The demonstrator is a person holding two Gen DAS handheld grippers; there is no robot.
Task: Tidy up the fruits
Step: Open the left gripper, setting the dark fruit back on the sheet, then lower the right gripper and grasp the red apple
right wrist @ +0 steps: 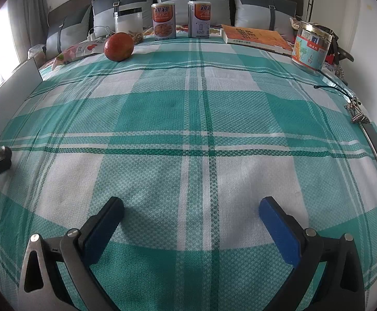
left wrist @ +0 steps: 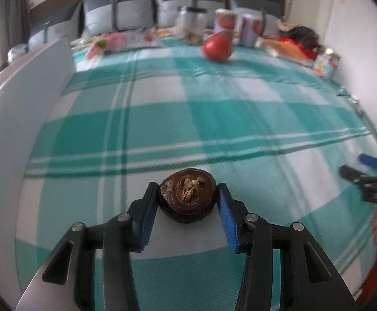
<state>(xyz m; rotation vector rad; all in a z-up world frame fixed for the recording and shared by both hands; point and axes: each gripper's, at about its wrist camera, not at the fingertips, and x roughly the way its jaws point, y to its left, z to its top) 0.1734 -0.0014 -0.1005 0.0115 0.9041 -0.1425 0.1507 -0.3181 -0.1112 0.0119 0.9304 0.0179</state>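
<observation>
The dark mangosteen (left wrist: 187, 198) sits between the pads of my left gripper (left wrist: 187, 204), gripped at its widest girth just over the checked bedspread (left wrist: 214, 119), its dried calyx facing the camera. I judge it light with a hard, stiff rind, so a firm squeeze across the middle should hold; the rounded skin could roll if I pinch off-centre. The red-orange fruit (right wrist: 118, 46) lies far up the bed near the cans (right wrist: 163, 22). My right gripper (right wrist: 191, 212) hangs spread wide, holding nothing.
</observation>
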